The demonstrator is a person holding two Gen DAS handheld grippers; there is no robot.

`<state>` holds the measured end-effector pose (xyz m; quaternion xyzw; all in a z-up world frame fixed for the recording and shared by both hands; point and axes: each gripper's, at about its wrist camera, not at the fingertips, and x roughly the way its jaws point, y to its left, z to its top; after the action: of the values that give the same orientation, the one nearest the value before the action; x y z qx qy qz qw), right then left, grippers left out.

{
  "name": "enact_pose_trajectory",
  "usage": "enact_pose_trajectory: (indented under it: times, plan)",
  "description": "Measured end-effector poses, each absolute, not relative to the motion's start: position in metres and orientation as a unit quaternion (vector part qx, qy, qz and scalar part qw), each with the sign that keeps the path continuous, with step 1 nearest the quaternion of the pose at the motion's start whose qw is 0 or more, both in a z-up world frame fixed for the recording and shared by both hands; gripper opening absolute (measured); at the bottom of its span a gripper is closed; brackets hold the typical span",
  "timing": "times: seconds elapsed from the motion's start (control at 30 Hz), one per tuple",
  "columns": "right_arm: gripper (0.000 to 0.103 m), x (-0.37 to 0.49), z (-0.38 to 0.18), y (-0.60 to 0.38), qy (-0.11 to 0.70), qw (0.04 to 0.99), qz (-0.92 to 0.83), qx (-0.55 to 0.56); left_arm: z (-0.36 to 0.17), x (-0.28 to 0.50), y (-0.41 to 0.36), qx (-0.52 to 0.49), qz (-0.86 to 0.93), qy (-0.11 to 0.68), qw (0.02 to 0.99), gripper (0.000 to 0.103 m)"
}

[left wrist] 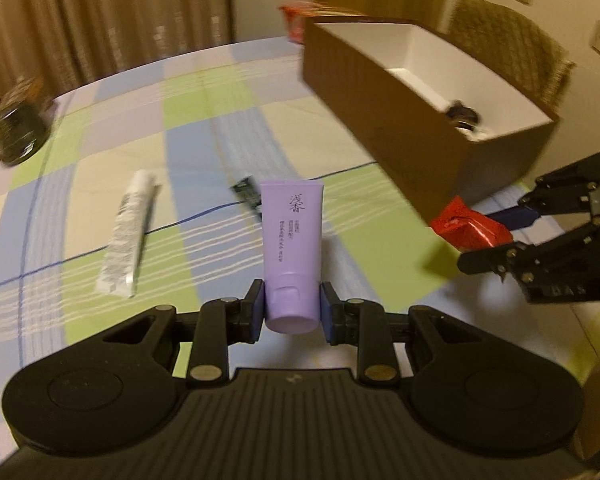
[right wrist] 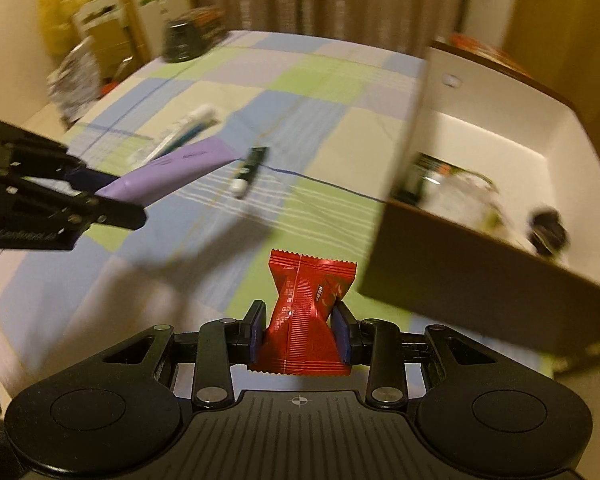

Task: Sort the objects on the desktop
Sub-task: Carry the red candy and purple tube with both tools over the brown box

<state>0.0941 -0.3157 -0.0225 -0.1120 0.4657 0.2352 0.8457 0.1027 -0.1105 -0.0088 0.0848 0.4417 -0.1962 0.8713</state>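
My left gripper (left wrist: 292, 308) is shut on a purple tube (left wrist: 291, 236), gripped near its cap and held above the checked tablecloth (left wrist: 204, 128). The same tube (right wrist: 168, 170) shows at the left of the right wrist view, in the left gripper (right wrist: 112, 204). My right gripper (right wrist: 299, 336) is shut on a red snack wrapper (right wrist: 306, 312), pinched at its middle; that red wrapper (left wrist: 470, 230) and the right gripper (left wrist: 504, 240) appear at the right of the left wrist view. An open brown box (left wrist: 384, 120) with white inside stands just right of both grippers, seen as the box (right wrist: 460, 280).
On the cloth lie a white tube with a pen (left wrist: 126, 236) and a small dark marker (right wrist: 249, 170). The box holds a clear jar (right wrist: 460, 196) and a small dark object (right wrist: 548, 228). A dark jar (left wrist: 18, 132) stands at the table's far corner. A chair (left wrist: 512, 48) is behind the box.
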Motion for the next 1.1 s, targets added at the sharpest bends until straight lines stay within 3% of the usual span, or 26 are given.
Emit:
enact_pose_trajectory:
  times: [0.57, 1.1]
  plan:
    - [0.034, 0.054, 0.013, -0.356, 0.462, 0.878, 0.104, -0.069, 0.022, 0.083, -0.145, 0.107, -0.299, 0.393, 0.863, 0.023]
    - [0.034, 0.077, 0.051, -0.410, 0.427, 0.888, 0.152, -0.083, 0.040, 0.093, -0.202, 0.082, -0.285, 0.379, 0.877, 0.023]
